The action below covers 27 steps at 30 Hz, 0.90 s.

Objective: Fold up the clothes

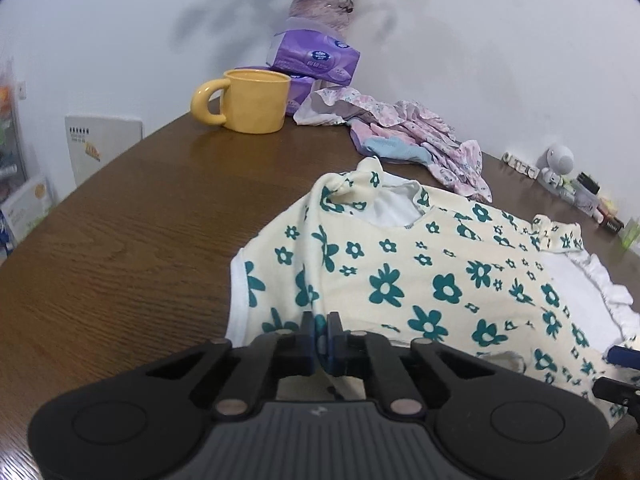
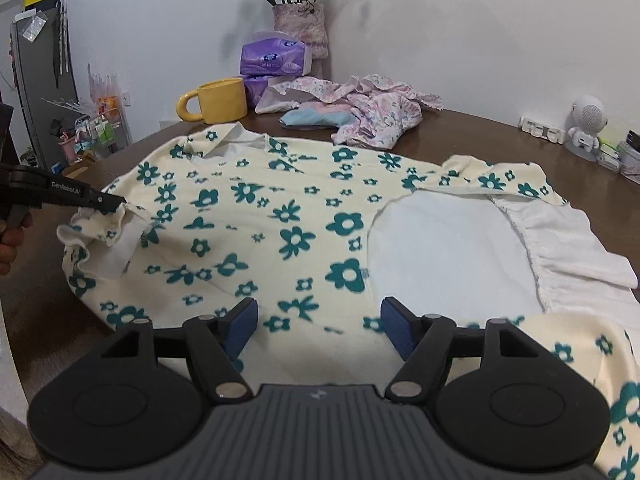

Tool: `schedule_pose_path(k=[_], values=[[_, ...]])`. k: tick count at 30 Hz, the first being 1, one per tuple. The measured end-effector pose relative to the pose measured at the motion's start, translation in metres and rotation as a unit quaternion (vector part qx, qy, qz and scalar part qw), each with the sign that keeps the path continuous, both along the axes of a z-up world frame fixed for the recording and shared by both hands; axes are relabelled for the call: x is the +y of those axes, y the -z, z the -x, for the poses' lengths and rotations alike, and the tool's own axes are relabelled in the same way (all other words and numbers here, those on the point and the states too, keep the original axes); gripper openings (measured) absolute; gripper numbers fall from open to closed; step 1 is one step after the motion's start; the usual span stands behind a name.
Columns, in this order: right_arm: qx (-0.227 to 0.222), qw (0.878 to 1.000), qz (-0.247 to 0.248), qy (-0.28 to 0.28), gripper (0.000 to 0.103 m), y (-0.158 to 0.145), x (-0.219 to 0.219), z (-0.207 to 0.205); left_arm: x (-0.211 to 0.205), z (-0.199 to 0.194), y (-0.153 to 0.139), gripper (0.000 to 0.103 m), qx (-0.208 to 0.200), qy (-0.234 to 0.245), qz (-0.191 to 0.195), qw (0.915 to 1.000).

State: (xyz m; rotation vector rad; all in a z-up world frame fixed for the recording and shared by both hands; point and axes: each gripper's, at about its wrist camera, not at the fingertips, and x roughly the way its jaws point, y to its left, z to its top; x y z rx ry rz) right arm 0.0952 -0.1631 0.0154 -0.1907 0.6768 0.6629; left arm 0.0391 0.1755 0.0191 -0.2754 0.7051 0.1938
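We see a cream garment with teal flowers (image 2: 280, 216) spread across the brown wooden table (image 1: 140, 216), its white lining and frilled white hem (image 2: 568, 248) turned up toward the right side. Our left gripper (image 1: 321, 338) has its blue pads pressed together on a fold of the flowered cloth at the garment's near-left edge; in the right wrist view we see that same gripper (image 2: 116, 202) from the side, pinching a bunched bit of fabric and lifting it slightly off the table. Our right gripper (image 2: 320, 328) hangs low over the near edge of the garment with its pads wide apart, nothing between them. Behind the garment lies a crumpled heap of pink floral clothes (image 2: 376, 112) with a light blue piece (image 2: 308, 118) at its front. Farther back stand a yellow mug (image 1: 248, 100), two stacked purple tissue packs (image 1: 316, 56) and a vase of flowers (image 2: 300, 28) against the white wall
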Motion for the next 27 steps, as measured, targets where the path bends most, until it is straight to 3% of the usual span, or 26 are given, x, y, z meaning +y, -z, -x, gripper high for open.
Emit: schedule_pose_path(k=[6, 10, 12, 14, 17, 21, 24, 27], values=[[-0.006, 1.000, -0.021, 0.016, 0.069, -0.006, -0.015, 0.012, -0.003, 0.013, -0.010, 0.014, -0.021, -0.006, 0.013, 0.9997], [-0.023, 0.998, -0.035, 0.050, 0.069, -0.018, -0.035, 0.019, -0.024, 0.034, -0.030, 0.028, -0.068, 0.048, 0.019, 0.9964], [-0.030, 0.997, -0.033, 0.067, 0.069, -0.019, -0.043, 0.021, -0.040, 0.037, -0.033, 0.035, -0.073, 0.100, 0.034, 0.9917], [-0.035, 0.996, -0.028, 0.078, 0.069, -0.020, -0.050, 0.022, -0.055, 0.034, -0.030, 0.035, -0.062, 0.149, 0.054, 0.9854], [-0.042, 0.995, -0.018, 0.089, 0.065, -0.020, -0.058, 0.023, -0.075, 0.022, -0.023, 0.035, -0.033, 0.189, 0.051, 0.9800], [-0.041, 0.997, 0.001, 0.065, 0.059, -0.016, -0.058, 0.025, -0.083, 0.005, -0.010, 0.033, 0.009, 0.196, 0.052, 0.9791], [-0.040, 0.997, 0.026, 0.052, 0.056, -0.010, -0.054, 0.023, -0.081, 0.000, -0.004, 0.032, 0.025, 0.209, 0.063, 0.9757], [-0.040, 0.998, 0.037, 0.043, 0.056, -0.007, -0.053, 0.021, -0.084, 0.000, -0.005, 0.032, 0.028, 0.211, 0.048, 0.9759]])
